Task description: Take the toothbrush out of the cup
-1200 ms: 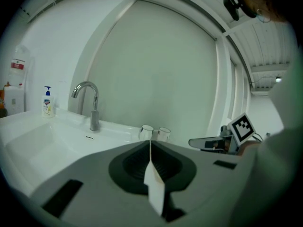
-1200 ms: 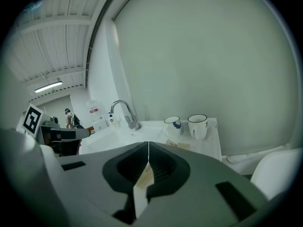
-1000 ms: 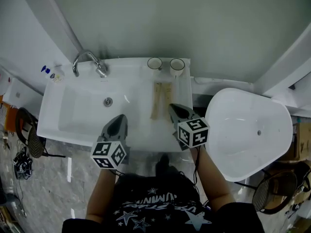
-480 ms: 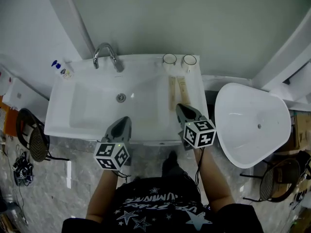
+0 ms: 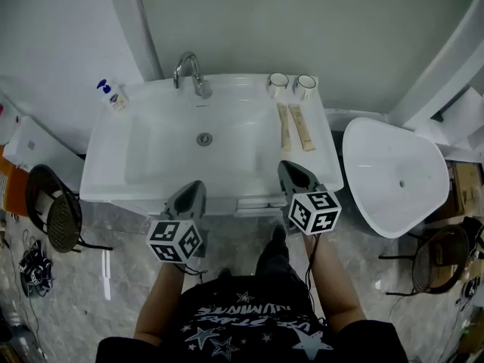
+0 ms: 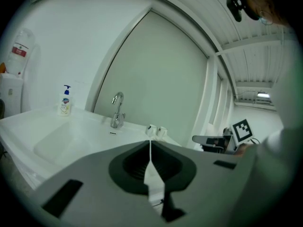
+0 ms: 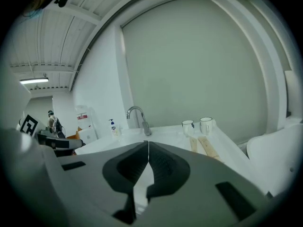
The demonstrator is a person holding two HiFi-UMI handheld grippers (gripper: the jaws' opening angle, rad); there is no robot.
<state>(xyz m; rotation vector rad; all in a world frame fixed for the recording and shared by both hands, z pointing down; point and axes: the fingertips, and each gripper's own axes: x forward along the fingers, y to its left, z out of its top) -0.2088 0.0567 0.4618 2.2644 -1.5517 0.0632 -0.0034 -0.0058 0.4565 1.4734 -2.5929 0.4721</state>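
Note:
Two white cups (image 5: 278, 81) (image 5: 305, 83) stand at the back right corner of the white sink (image 5: 151, 187); from above no toothbrush shows in them. Two long tan flat items (image 5: 284, 127) (image 5: 302, 127) lie on the ledge just in front of the cups. My left gripper (image 5: 197, 184) hovers at the sink's front edge, shut and empty. My right gripper (image 5: 286, 165) is over the front right corner, also shut and empty. The cups (image 7: 188, 126) (image 7: 206, 124) and tan items (image 7: 208, 146) appear far beyond the right gripper (image 7: 148, 143). Beyond the left gripper (image 6: 150, 141), the cups (image 6: 151, 129) look small.
A chrome faucet (image 5: 189, 70) rises at the back of the basin, with a soap bottle (image 5: 112, 95) at the back left corner. A white tub-like fixture (image 5: 393, 176) stands right of the sink. A dark chair (image 5: 53, 214) is on the floor at left.
Both grippers have drawn back from above the sink ledge to its front edge, away from the cups and tan items. Their jaws stayed shut and empty.

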